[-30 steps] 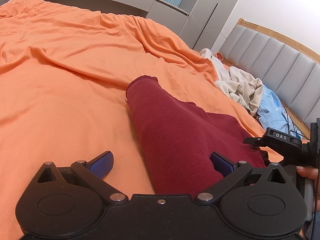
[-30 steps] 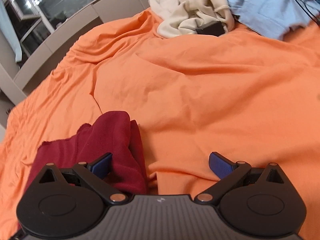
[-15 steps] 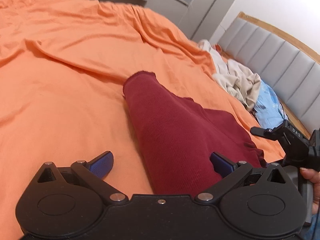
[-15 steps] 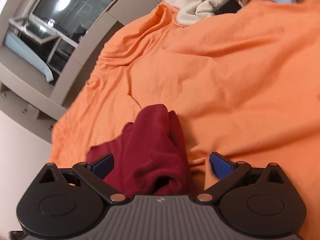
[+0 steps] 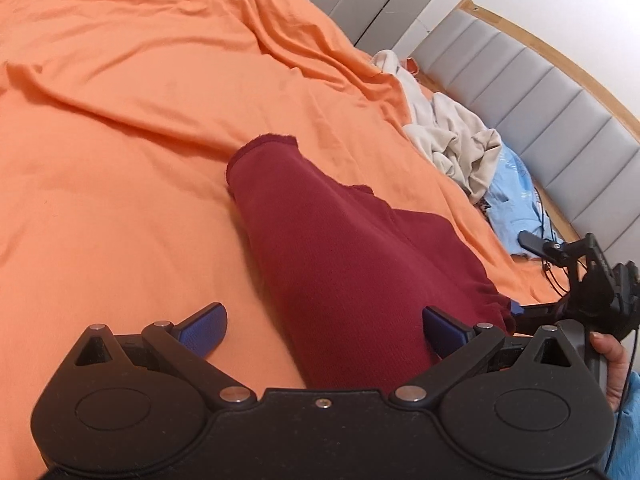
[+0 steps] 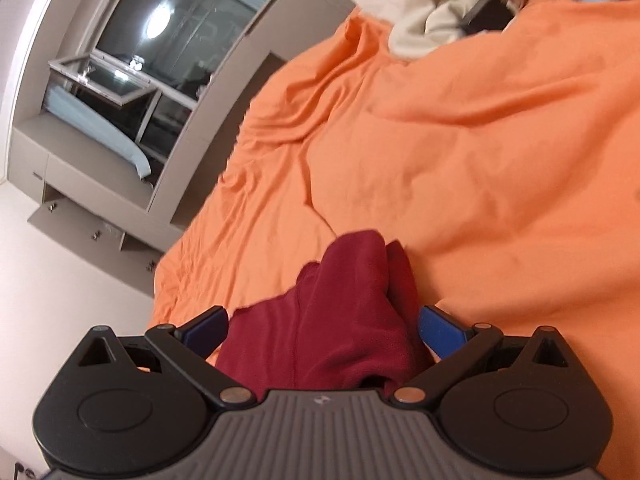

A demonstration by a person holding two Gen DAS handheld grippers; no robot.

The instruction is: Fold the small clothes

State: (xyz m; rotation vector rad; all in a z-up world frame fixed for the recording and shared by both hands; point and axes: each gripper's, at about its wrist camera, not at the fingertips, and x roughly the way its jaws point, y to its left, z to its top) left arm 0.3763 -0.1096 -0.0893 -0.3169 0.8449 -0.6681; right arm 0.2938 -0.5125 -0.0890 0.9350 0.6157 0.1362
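Observation:
A dark red knit garment (image 5: 340, 248) lies on the orange bedsheet (image 5: 120, 160), one narrow end pointing away from me. My left gripper (image 5: 324, 328) is open, its blue pads wide apart, and the near part of the garment lies between them. In the right wrist view the bunched end of the same red garment (image 6: 344, 308) sits between the open blue pads of my right gripper (image 6: 322, 332). The right gripper's black body (image 5: 592, 280) and the hand holding it (image 5: 612, 364) show at the right edge of the left wrist view.
A heap of cream clothes (image 5: 452, 136) and a light blue garment (image 5: 516, 200) lie near the grey padded headboard (image 5: 560, 92). The cream heap (image 6: 424, 8) appears again at the top of the right wrist view. A window (image 6: 160, 52) and grey cabinets stand beyond the bed.
The right gripper has swung left and tilted, bringing the garment's bunched end from beside its left pad to between both pads. The left gripper's view has shifted only slightly.

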